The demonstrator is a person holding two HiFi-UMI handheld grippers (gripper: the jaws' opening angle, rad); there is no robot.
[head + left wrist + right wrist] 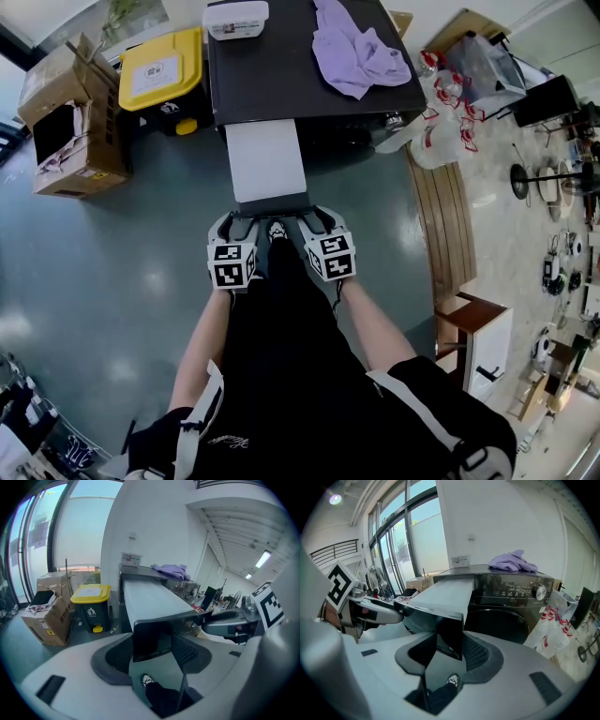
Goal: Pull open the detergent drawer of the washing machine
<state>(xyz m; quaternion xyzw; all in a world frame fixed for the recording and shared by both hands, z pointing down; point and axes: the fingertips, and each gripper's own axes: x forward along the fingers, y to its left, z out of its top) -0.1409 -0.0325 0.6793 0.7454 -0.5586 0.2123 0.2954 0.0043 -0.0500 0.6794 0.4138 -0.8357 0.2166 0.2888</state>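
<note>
The dark washing machine stands ahead of me with its long white detergent drawer drawn far out toward me. The drawer's dark front panel lies between both grippers. My left gripper is shut on the panel's left end, and my right gripper is shut on its right end. In the left gripper view the panel fills the gap between the pads of the left gripper. In the right gripper view the panel's corner sits between the pads of the right gripper, with the machine's door and control strip behind.
A purple cloth and a white box lie on the machine's top. A yellow-lidded bin and an open cardboard box stand to the left. Plastic bags and a wooden bench are on the right. My shoe is under the drawer's end.
</note>
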